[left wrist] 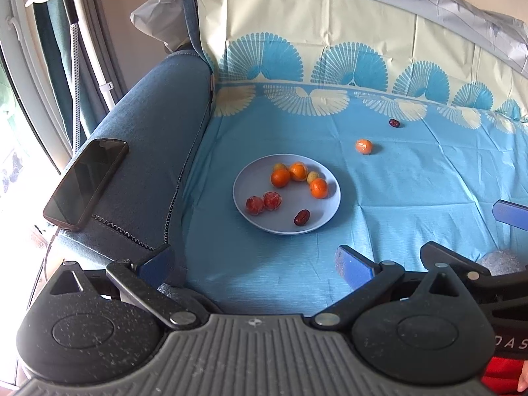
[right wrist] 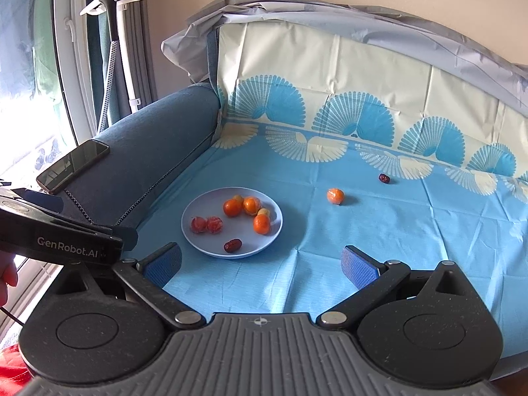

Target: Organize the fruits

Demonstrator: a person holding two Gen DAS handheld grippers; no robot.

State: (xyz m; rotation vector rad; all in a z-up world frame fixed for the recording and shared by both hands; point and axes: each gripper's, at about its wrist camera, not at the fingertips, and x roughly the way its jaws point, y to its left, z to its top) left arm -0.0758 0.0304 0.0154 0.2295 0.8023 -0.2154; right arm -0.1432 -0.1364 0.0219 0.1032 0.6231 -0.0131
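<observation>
A sofa (left wrist: 148, 138) fills the left and middle of both views, its seat and back draped with a blue sheet (left wrist: 396, 204) printed with fan shapes. A grey cover (right wrist: 297, 3) is bunched along the top of the backrest. In the upper left a white stand (right wrist: 123, 33) rises beside a window and curtains. A dark phone (left wrist: 87, 183) lies flat on the armrest at the left.

Both grippers sit low in the frame, side by side. The left gripper (left wrist: 250, 260) has its jaws spread wide with nothing between them. The right gripper (right wrist: 260, 262) is likewise wide open and empty, and its blue pad pokes in at the right edge of the left view.

A pale plate (left wrist: 250, 221) rests on the sheet at centre. On it lie three oranges (left wrist: 280, 178), two red wrapped fruits (left wrist: 254, 205), a dark date (left wrist: 302, 217) and two small yellowish fruits half hidden behind the oranges. Right of the plate and well apart from it, a lone orange (left wrist: 363, 146) sits on the sheet, and further to the upper right a second date (left wrist: 394, 122).
</observation>
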